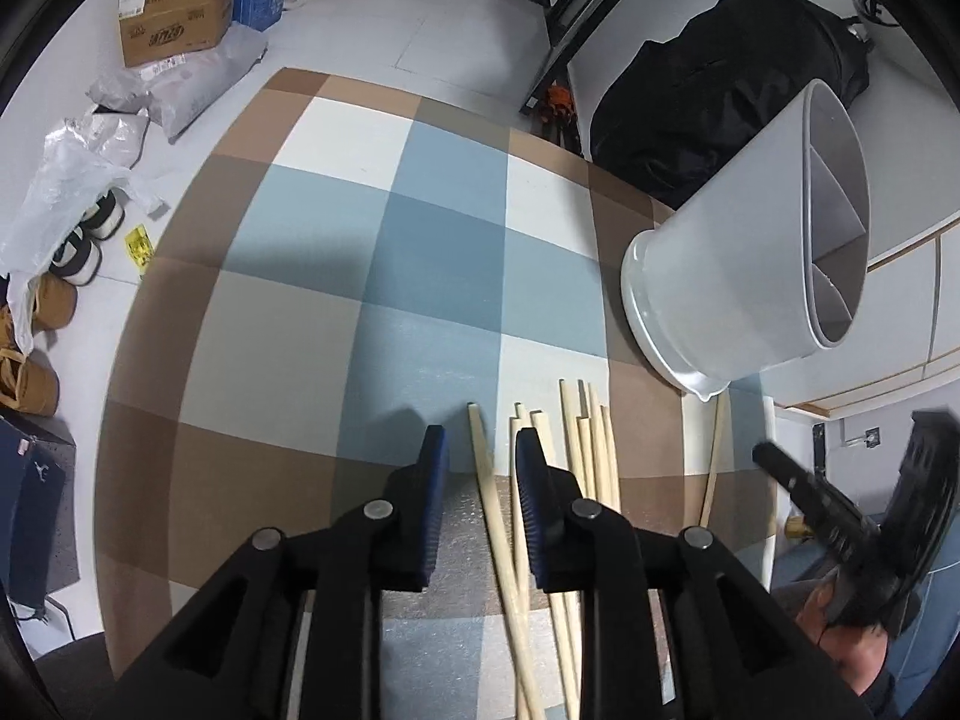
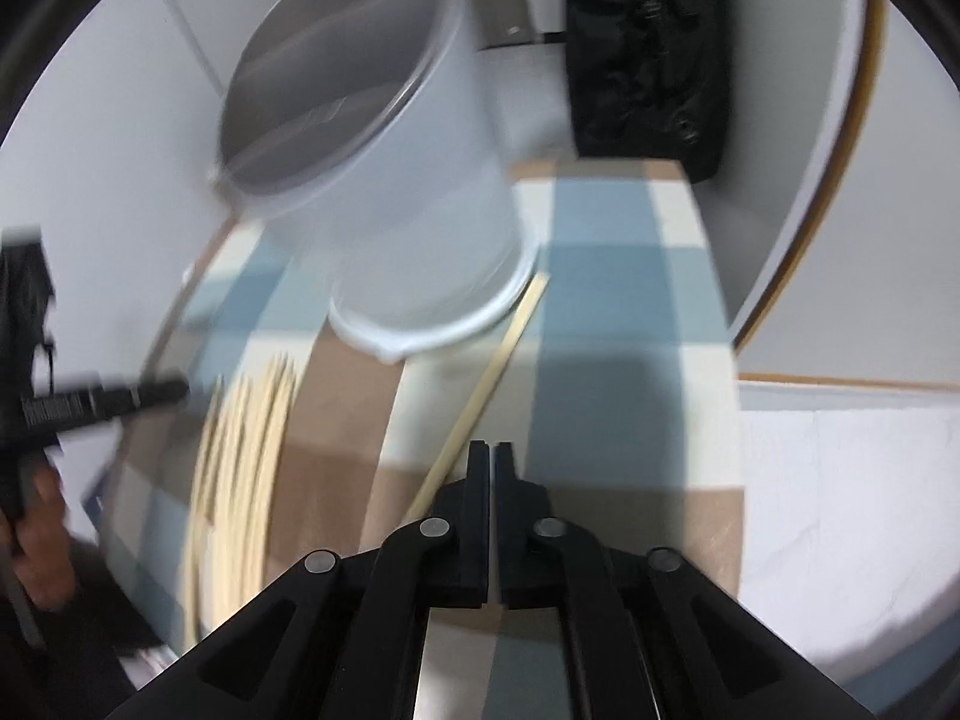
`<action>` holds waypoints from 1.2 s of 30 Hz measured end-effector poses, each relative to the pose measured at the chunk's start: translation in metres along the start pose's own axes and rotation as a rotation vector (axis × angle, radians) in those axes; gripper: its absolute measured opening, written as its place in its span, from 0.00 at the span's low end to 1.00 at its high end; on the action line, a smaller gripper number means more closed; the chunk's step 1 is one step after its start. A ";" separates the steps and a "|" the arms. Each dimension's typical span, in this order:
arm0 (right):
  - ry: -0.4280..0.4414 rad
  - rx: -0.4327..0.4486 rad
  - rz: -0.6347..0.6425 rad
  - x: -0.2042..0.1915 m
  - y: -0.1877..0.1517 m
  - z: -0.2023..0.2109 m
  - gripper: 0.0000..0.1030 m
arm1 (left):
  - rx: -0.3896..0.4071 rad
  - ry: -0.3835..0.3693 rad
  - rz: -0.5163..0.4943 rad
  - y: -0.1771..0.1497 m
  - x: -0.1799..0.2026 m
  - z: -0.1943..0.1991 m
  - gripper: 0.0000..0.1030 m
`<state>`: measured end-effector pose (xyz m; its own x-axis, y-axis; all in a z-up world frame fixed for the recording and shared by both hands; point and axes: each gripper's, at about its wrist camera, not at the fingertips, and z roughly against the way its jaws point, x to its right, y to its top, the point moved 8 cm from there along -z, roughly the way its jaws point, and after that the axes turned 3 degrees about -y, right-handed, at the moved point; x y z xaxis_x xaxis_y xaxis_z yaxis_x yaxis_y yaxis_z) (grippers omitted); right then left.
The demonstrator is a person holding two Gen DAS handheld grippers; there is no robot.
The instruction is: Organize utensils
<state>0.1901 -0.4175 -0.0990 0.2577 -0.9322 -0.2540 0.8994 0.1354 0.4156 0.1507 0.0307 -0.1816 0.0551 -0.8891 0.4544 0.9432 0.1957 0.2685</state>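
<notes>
Several pale wooden chopsticks (image 1: 585, 450) lie side by side on the checked tablecloth (image 1: 336, 276). My left gripper (image 1: 480, 450) is open just above them, its fingers either side of one chopstick (image 1: 489, 498). A white divided utensil holder (image 1: 744, 252) stands at the right. In the right wrist view the holder (image 2: 384, 180) is ahead, blurred, with a single chopstick (image 2: 486, 390) lying beside it and the pile of chopsticks (image 2: 240, 450) at the left. My right gripper (image 2: 492, 450) is shut and empty above the cloth.
The other gripper (image 1: 840, 516) shows at the right of the left wrist view, and at the left of the right wrist view (image 2: 90, 402). A black bag (image 1: 720, 96) sits behind the holder. Boxes (image 1: 180, 12), bags and shoes (image 1: 84, 240) lie on the floor beyond the table's left edge.
</notes>
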 end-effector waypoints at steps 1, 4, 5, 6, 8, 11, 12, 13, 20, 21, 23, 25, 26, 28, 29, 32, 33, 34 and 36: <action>0.005 0.004 -0.034 0.004 0.006 -0.002 0.06 | 0.002 0.001 0.002 0.000 0.000 0.000 0.17; 0.018 -0.016 -0.053 0.003 0.015 -0.019 0.16 | 0.002 -0.004 -0.003 0.000 0.000 0.002 0.17; 0.015 -0.032 -0.043 -0.001 0.014 -0.026 0.16 | 0.001 -0.007 -0.001 0.000 -0.002 0.002 0.17; 0.018 -0.038 -0.035 -0.004 0.011 -0.029 0.16 | 0.001 -0.007 0.003 0.000 -0.003 0.002 0.17; -0.031 -0.013 0.023 -0.013 0.011 -0.032 0.17 | -0.003 -0.012 0.018 0.001 -0.006 0.001 0.17; -0.152 0.005 0.135 -0.024 0.005 -0.032 0.16 | -0.015 -0.015 0.040 0.001 -0.009 -0.002 0.17; -0.184 0.008 0.162 -0.027 0.003 -0.032 0.14 | -0.016 -0.016 0.043 0.001 -0.009 -0.003 0.17; -0.202 0.013 0.179 -0.029 0.001 -0.031 0.10 | -0.016 -0.017 0.043 0.001 -0.009 -0.003 0.17; -0.209 0.035 0.233 -0.033 -0.027 -0.013 0.08 | -0.003 -0.009 0.024 0.000 -0.006 0.002 0.17; -0.201 0.031 0.231 -0.032 -0.032 -0.009 0.07 | -0.002 -0.009 0.024 0.000 -0.006 0.002 0.17; -0.162 0.010 0.214 -0.036 -0.053 -0.003 0.05 | -0.002 -0.008 0.025 -0.001 -0.007 0.003 0.17; -0.133 -0.011 0.196 -0.038 -0.061 0.002 0.05 | -0.001 -0.009 0.027 0.000 -0.006 0.003 0.17; -0.100 -0.029 0.177 -0.038 -0.066 0.005 0.05 | 0.001 -0.005 0.029 -0.001 -0.007 0.004 0.17; -0.049 -0.061 0.155 -0.039 -0.070 0.008 0.06 | 0.000 -0.009 0.033 -0.001 -0.006 0.004 0.17; -0.041 -0.064 0.155 -0.039 -0.070 0.009 0.06 | -0.002 -0.012 0.033 -0.001 -0.006 0.004 0.17; -0.023 -0.056 0.169 -0.041 -0.058 0.012 0.08 | -0.004 -0.011 0.026 -0.002 -0.004 0.004 0.17; -0.022 -0.050 0.172 -0.042 -0.055 0.012 0.08 | -0.005 -0.011 0.023 -0.002 -0.004 0.004 0.17; -0.025 -0.048 0.175 -0.039 -0.048 0.009 0.08 | -0.004 -0.010 0.020 -0.002 -0.004 0.004 0.17; -0.031 -0.047 0.178 -0.039 -0.038 0.005 0.11 | -0.006 -0.005 0.014 -0.003 -0.005 0.004 0.17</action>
<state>0.1438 -0.3878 -0.1003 0.4043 -0.9018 -0.1526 0.8560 0.3143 0.4105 0.1464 0.0358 -0.1809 0.0668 -0.8841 0.4625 0.9443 0.2058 0.2569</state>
